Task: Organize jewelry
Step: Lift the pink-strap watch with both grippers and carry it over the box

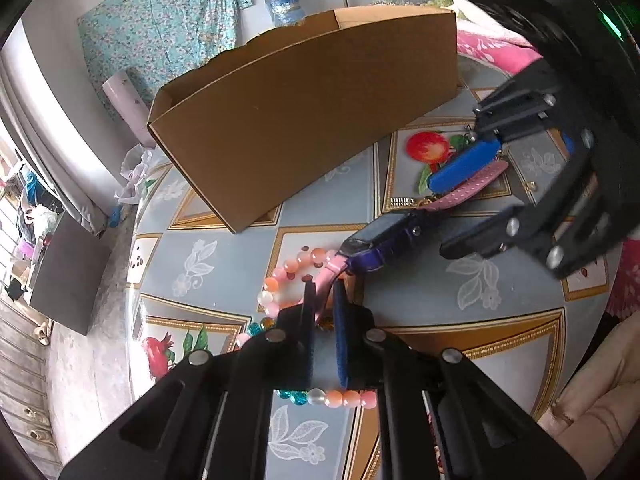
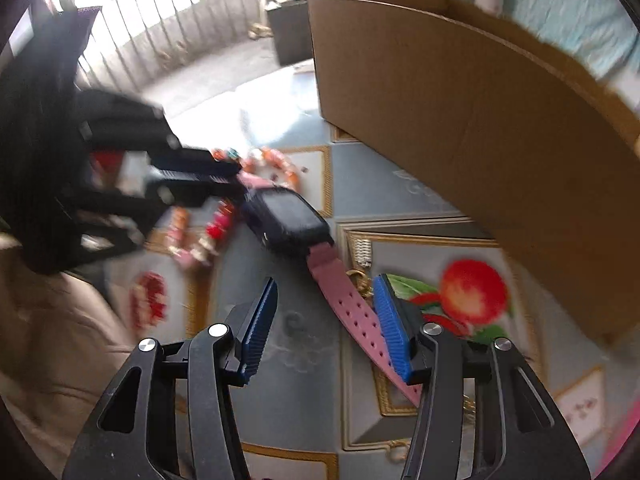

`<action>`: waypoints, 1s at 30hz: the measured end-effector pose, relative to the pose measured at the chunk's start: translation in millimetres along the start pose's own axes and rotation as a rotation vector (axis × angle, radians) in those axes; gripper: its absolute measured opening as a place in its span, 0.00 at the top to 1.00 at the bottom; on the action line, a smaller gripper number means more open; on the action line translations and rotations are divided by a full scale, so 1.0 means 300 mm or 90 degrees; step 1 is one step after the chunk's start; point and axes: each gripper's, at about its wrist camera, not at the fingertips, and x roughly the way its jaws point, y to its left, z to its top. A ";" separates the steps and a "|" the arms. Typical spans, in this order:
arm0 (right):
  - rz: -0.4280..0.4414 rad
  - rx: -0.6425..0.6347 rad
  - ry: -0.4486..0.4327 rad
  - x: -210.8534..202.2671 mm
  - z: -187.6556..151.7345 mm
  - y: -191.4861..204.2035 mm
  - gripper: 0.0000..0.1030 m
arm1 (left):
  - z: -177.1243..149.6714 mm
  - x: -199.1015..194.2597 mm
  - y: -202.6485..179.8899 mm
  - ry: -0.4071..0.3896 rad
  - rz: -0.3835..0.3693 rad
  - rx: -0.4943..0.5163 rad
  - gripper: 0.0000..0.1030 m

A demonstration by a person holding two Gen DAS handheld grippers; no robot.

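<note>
A watch (image 1: 376, 240) with a dark body and pink strap lies on the patterned tablecloth in front of a cardboard box (image 1: 304, 120). My left gripper (image 1: 324, 292) is shut on one end of the pink strap, over a bead bracelet (image 1: 296, 266) of pink, orange and teal beads. In the right wrist view the watch (image 2: 292, 220) stretches from the left gripper (image 2: 240, 178) towards my right gripper (image 2: 326, 280). The right gripper is open, and the strap's other end (image 2: 352, 312) lies along its right pad (image 2: 390, 320). It also shows in the left wrist view as the right gripper (image 1: 452, 208).
The cardboard box (image 2: 460, 120) stands open-topped at the back of the round table (image 1: 420, 292). A small gold piece (image 2: 360, 280) and a silver clip (image 2: 362, 250) lie beside the strap. A person's hand (image 1: 592, 400) is at the lower right. The floor and a railing lie beyond the table's left edge.
</note>
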 end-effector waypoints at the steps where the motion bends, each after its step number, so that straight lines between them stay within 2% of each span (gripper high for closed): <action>1: -0.030 -0.008 -0.004 -0.001 -0.004 0.017 0.66 | 0.000 0.001 0.000 -0.001 0.000 0.000 0.93; 3: -0.105 -0.029 -0.020 -0.005 -0.010 0.056 0.76 | -0.001 0.002 0.001 -0.005 0.002 0.000 0.93; 5: -0.149 -0.041 -0.037 -0.014 -0.013 0.091 0.85 | -0.002 0.003 0.001 -0.011 0.003 -0.004 0.94; 6: -0.167 -0.045 -0.042 -0.017 -0.015 0.110 0.94 | -0.002 0.003 0.001 -0.013 0.003 -0.007 0.95; 10: -0.225 -0.051 -0.076 -0.048 -0.030 0.160 0.99 | 0.000 -0.012 -0.002 -0.033 0.012 -0.005 0.97; 16: -0.306 -0.076 -0.122 -0.151 -0.059 0.214 0.99 | 0.031 -0.109 -0.002 -0.097 0.044 -0.001 0.98; 21: -0.402 -0.136 -0.184 -0.301 -0.010 0.240 0.99 | 0.116 -0.268 0.045 -0.177 0.071 -0.006 0.97; 24: -0.451 -0.166 -0.233 -0.402 0.053 0.220 0.99 | 0.206 -0.356 0.113 -0.231 0.077 -0.023 0.97; 26: -0.456 -0.164 -0.257 -0.447 0.127 0.134 0.99 | 0.297 -0.401 0.171 -0.263 0.074 -0.037 0.97; 28: -0.410 -0.131 -0.265 -0.487 0.222 0.006 0.99 | 0.373 -0.401 0.209 -0.272 0.070 -0.044 0.97; 30: -0.345 -0.090 -0.237 -0.481 0.286 -0.117 0.99 | 0.464 -0.351 0.258 -0.249 0.045 -0.055 0.97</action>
